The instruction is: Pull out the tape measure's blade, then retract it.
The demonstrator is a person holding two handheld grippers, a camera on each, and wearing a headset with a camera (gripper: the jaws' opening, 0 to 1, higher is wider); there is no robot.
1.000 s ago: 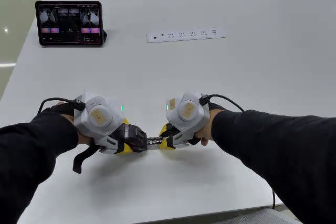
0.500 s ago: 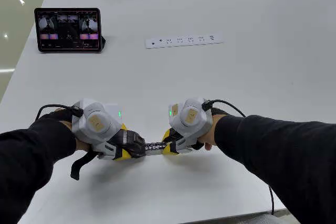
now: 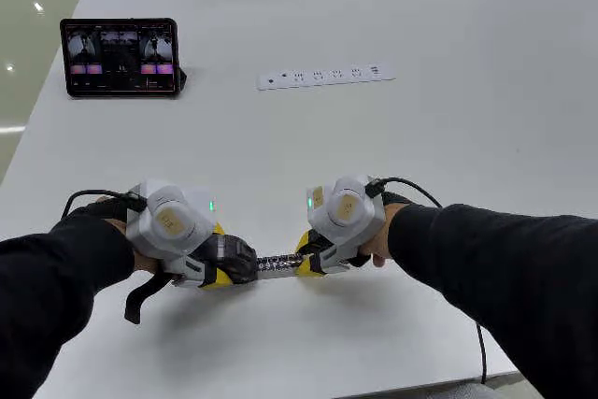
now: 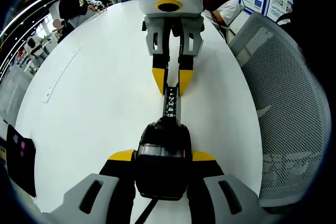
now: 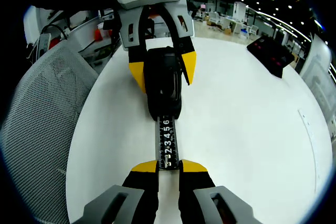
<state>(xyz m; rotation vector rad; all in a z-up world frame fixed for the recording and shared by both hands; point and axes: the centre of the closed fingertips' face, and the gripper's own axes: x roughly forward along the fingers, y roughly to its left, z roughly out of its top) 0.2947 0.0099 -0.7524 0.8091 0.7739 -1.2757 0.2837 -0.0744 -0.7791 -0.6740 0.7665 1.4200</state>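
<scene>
A black tape measure (image 3: 232, 258) sits between the yellow-tipped jaws of my left gripper (image 3: 222, 265), which is shut on its case (image 4: 164, 153). Its metal blade (image 3: 278, 263) runs a short way out to the right, with printed numbers showing (image 5: 167, 142). My right gripper (image 3: 306, 264) is shut on the blade's end (image 4: 170, 88). In the right gripper view the case (image 5: 164, 81) sits held by the left gripper's jaws, a short stretch of blade away. Both grippers hover just above the white table (image 3: 392, 137) near its front edge.
A tablet (image 3: 120, 56) stands at the table's far left. A white power strip (image 3: 323, 76) lies at the back middle. A grey mesh chair (image 4: 283, 93) is beside the table's front edge. People stand far off in the left gripper view.
The two grippers have drawn slightly apart, and a little more blade shows between them. The head camera has also shifted a bit.
</scene>
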